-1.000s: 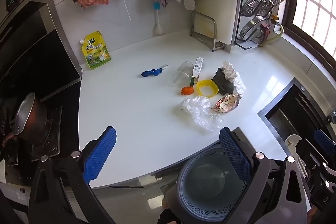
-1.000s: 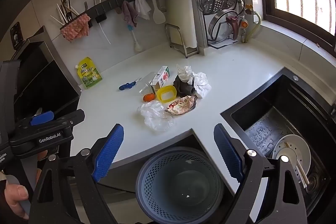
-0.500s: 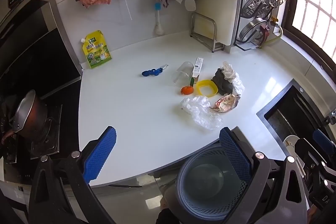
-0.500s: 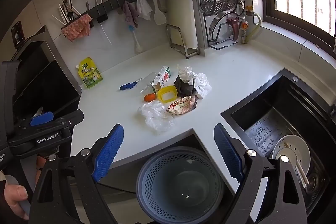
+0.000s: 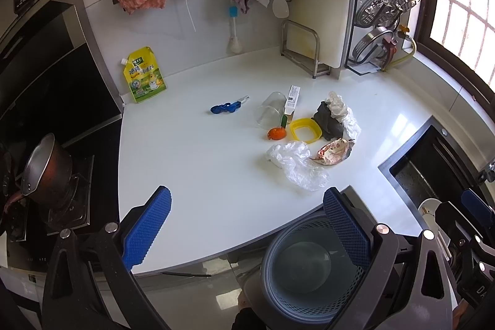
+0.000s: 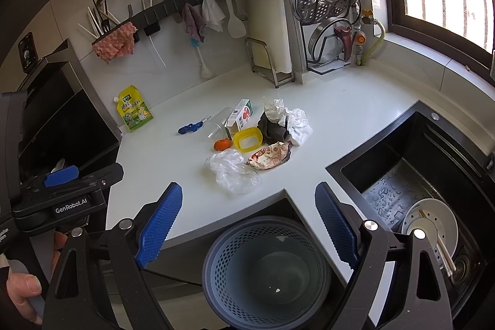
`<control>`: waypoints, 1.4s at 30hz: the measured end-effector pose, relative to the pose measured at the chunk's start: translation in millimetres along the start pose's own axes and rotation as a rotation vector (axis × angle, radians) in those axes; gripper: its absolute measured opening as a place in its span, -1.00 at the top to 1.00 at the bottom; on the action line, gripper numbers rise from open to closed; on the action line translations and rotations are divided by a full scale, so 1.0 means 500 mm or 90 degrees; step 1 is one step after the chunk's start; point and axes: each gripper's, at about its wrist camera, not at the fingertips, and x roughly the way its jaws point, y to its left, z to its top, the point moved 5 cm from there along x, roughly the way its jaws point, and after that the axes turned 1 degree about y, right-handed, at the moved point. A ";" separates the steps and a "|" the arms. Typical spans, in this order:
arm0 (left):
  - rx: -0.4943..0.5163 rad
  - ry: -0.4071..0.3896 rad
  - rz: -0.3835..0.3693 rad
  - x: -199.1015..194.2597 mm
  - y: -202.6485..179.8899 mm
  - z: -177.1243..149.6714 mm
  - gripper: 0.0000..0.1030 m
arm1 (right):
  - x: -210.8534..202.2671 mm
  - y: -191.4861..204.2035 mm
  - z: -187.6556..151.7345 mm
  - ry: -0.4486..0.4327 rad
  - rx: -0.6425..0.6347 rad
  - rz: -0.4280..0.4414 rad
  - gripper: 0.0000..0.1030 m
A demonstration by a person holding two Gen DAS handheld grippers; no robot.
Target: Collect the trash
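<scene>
We see a white counter (image 5: 191,175) with a black sink (image 6: 411,163) on its right and a stove with a pot (image 5: 46,172) on its left. Below the counter's front edge stands a blue-grey trash bin (image 6: 266,265), nothing inside but a few specks. Left claw (image 5: 246,229) released, blue pads wide apart, hovering over the counter's front edge and the bin, holding nothing. Right claw (image 6: 247,220) also released, pads wide, above the bin, holding nothing. A hand (image 6: 21,289) grips the left tool's handle at the lower left of the right view.

Trash sits clustered mid-counter, well apart from both claws: crumpled clear plastic bag (image 5: 294,164) nearest the front, printed snack wrapper (image 5: 334,152) touching it on the right, dark wad with crumpled white paper (image 5: 337,116) behind, yellow square lid (image 5: 304,130) just beside that, small carton (image 6: 241,115), clear plastic cup (image 5: 269,112) on its side, orange piece (image 5: 276,133) next to the lid. A blue peeler-like tool (image 5: 225,108) lies apart to the left. Yellow pouch (image 5: 144,78) leans on the back wall. White dish (image 6: 430,225) in the sink.
</scene>
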 end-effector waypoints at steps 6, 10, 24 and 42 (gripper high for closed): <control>0.000 -0.001 -0.001 -0.001 0.004 -0.001 -0.88 | -0.005 0.002 0.001 -0.002 0.000 0.001 -0.63; 0.000 0.000 0.001 0.001 -0.001 0.001 -0.88 | -0.005 0.002 0.000 -0.003 0.000 0.000 -0.63; -0.006 0.003 -0.002 0.000 0.003 0.003 -0.88 | -0.007 0.002 0.001 -0.001 -0.002 0.000 -0.63; -0.007 0.003 -0.002 0.005 0.001 0.003 -0.88 | -0.005 -0.005 0.004 -0.003 -0.001 0.001 -0.63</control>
